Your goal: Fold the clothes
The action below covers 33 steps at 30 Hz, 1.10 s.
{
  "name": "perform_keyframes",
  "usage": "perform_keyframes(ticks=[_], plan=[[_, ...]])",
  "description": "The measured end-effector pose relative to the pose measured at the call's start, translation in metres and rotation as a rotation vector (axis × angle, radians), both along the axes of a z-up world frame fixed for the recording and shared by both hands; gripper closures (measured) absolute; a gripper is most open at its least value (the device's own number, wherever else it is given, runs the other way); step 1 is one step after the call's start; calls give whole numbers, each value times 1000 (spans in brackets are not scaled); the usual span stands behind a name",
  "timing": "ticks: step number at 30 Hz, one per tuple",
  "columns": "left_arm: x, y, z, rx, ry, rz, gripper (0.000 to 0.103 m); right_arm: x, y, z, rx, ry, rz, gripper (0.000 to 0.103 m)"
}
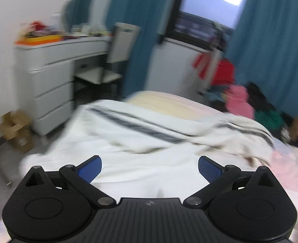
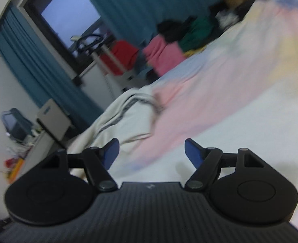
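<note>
A bed (image 1: 286, 162) in pale pink sheets fills the room's middle, teal curtains (image 1: 140, 30) and a white desk (image 1: 53, 60) behind. A cream striped garment (image 1: 149, 125) lies rumpled on it, ahead of the left gripper (image 1: 150, 169) and off to the left of the right gripper (image 2: 152, 151); both jaws gape, empty.

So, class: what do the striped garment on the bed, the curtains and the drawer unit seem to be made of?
Striped garment: soft cream cloth, likely cotton knit; it rumples and folds, matte.
Curtains: teal woven fabric, hanging in vertical pleats, no shine.
Drawer unit: probably painted or laminated board; flat, smooth white fronts with a slight sheen. Blur leaves the details open.
</note>
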State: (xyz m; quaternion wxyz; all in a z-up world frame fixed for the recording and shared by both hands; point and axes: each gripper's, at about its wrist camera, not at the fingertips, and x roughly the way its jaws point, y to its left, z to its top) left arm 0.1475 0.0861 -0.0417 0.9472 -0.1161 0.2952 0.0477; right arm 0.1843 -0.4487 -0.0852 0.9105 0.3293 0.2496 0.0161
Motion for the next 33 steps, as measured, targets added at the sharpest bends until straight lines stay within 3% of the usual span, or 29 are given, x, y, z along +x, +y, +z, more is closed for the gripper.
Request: perform_keyframes(ticks=[6,11,13,14,15,18,20,22,27,30,33], plan=[[51,-61,-54,33,-1,-199,1,117,36,-39,-16,65,45,29],[82,-54,-106,-22,37,-222,1,199,63,-71,-72,117,53,31],[92,-38,-115,-79,45,-201,1,225,70,-82,-84,156,36,56],[97,-31,-118,-103,43,-190,1,235,78,-82,-100,156,34,62],[103,-26,-120,-119,37,-181,1,239,94,-74,-182,129,38,75],[109,-19,-118,-113,5,-162,1,246,150,-47,-451,14,84,81],[108,-16,-115,-86,-19,-159,1,243,197,-27,-656,-97,155,81],[106,-14,-112,-71,-30,-146,1,239,249,-18,-783,-173,275,82],[100,3,-112,-146,-29,-118,1,237,339,-45,-903,-166,490,81],[95,11,-109,-130,-38,-92,1,229,344,-50,-841,-168,496,75],[92,15,-106,-138,-41,-82,1,216,328,-42,-699,-195,495,56]])
